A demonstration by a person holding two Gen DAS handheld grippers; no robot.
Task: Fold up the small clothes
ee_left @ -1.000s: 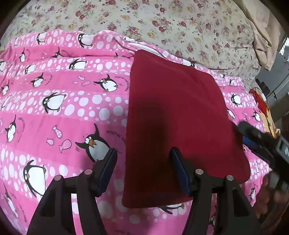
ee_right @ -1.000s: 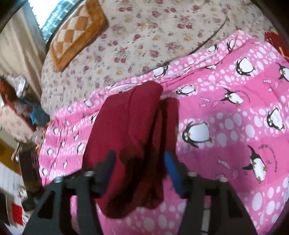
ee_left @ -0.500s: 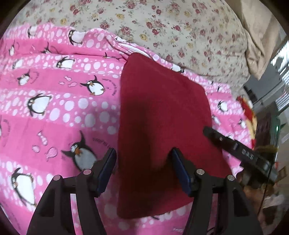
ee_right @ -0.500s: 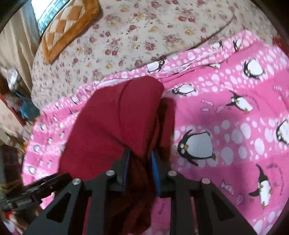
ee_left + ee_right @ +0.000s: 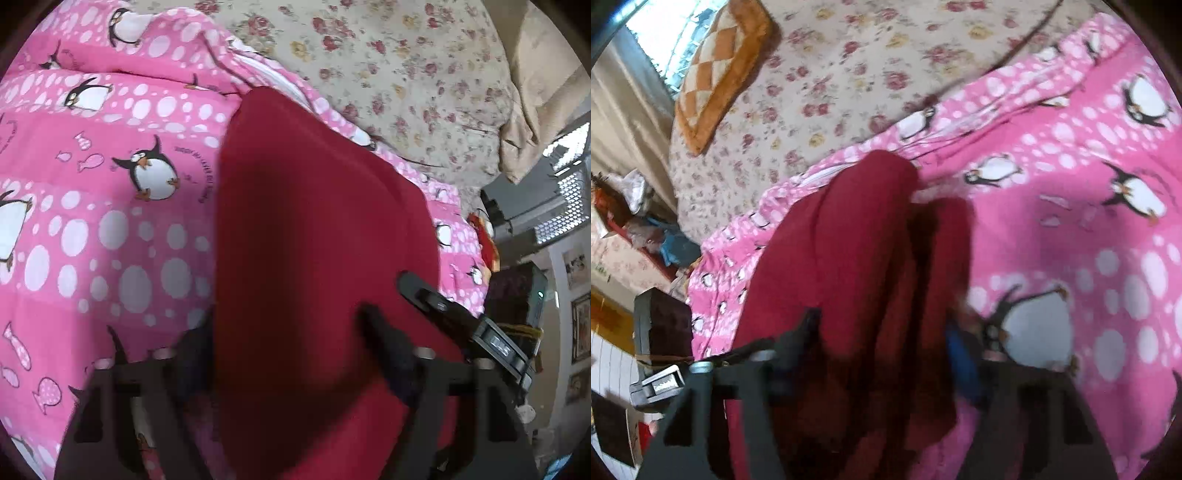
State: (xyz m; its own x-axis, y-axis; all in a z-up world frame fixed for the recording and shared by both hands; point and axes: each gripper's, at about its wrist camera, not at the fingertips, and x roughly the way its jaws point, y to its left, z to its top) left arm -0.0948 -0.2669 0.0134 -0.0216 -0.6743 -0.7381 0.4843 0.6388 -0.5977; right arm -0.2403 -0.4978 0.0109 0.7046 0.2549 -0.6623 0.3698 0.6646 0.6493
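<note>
red cloth's (image 5: 317,258) near edge behind jaws

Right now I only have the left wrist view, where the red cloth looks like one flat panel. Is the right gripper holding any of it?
Observer: No. The right gripper has just been opening; its jaws stand apart, with the red cloth lying between them.
Operator: Is the cloth flat on that side?
Observer: No, it lies in lengthwise ridges, with a second red layer showing beside the main one.
Operator: Anything beyond it?
Observer: An orange checked cushion lies on the floral sheet.
</note>
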